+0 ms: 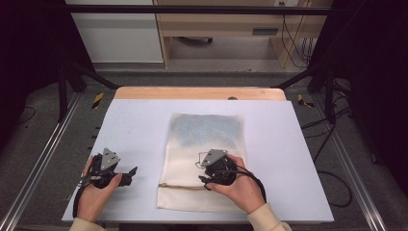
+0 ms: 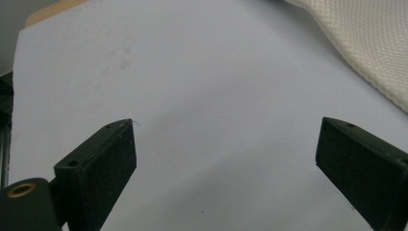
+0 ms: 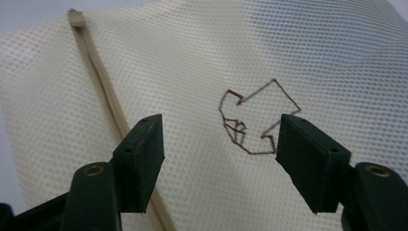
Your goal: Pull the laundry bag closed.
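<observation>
While the right hand-held gripper (image 3: 219,144) hovers agape over the mesh bag (image 1: 204,139), nothing gripped, left hand-held gripper (image 2: 226,159) wide open beside it

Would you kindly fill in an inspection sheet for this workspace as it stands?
Surface: white board over a wooden tabletop, bare left of the bag.
Job's things: cream mesh bag lying flat, zip near the person's edge, dark outline logo.
Clutter: nothing seen.
Grippers: left claw open over bare board; right claw open above the bag, nothing between its jaws.
Cables: black cable looping from the right claw.
Surroundings: dark frame posts, cabinets, floor cables behind.
</observation>
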